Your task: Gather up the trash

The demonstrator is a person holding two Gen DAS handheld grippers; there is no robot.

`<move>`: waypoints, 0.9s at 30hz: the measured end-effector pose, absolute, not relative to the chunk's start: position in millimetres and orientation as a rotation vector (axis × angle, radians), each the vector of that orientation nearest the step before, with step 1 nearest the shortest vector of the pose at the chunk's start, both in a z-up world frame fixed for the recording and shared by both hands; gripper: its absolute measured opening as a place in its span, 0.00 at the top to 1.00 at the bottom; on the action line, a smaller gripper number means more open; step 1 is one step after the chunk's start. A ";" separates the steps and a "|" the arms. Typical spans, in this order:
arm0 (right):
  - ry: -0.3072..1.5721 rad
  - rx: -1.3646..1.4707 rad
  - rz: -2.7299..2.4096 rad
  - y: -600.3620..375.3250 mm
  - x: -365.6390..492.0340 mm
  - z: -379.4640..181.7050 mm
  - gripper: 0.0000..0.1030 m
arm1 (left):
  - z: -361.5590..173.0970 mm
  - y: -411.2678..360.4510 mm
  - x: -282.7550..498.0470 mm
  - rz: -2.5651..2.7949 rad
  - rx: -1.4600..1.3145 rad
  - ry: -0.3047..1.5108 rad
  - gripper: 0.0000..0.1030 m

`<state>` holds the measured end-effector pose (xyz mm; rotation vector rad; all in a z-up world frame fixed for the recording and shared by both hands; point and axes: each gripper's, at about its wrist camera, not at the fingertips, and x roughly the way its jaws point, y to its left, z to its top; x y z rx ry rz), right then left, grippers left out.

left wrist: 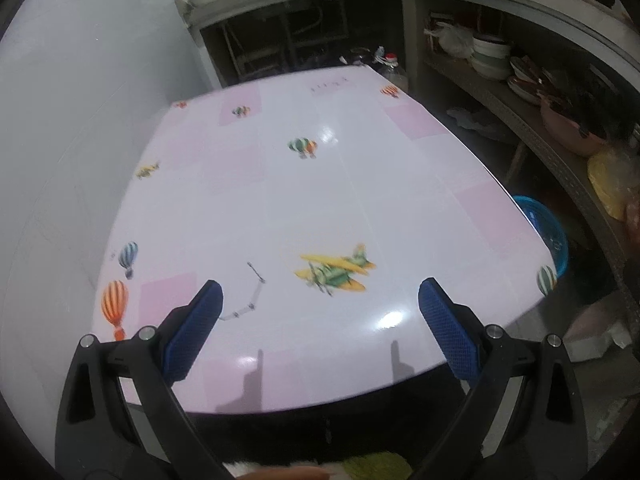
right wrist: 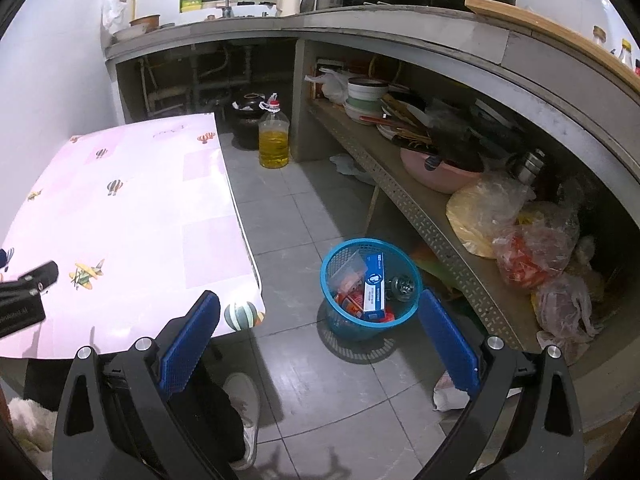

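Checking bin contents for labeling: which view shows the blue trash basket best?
Right wrist view. The blue trash basket stands whole on the floor tiles beside the table, open top toward the camera, with a blue-and-white box and wrappers visible inside. The left wrist view shows only a blurred part of its rim and wall past the table edge, contents unreadable.

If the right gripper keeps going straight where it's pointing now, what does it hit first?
Probably the blue trash basket on the floor: it sits between the open right gripper's fingers, though depth is unclear.

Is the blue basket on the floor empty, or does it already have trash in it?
Not empty. The blue basket stands upright holding a blue-and-white box, red wrappers and other scraps.
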<state>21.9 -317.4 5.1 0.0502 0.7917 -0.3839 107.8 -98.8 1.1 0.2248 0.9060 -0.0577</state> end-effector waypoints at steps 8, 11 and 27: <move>0.796 0.040 -0.368 -312.7 25.5 3.7 0.06 | -5.7 -95.6 103.9 -0.086 0.212 0.945 0.08; 0.798 0.041 -0.370 -312.8 25.9 3.6 0.06 | -5.8 -99.2 99.9 -0.107 0.220 0.940 0.08; 0.799 0.052 -0.386 -319.4 18.9 1.2 0.06 | -2.2 -115.5 88.6 -0.179 0.252 0.911 0.08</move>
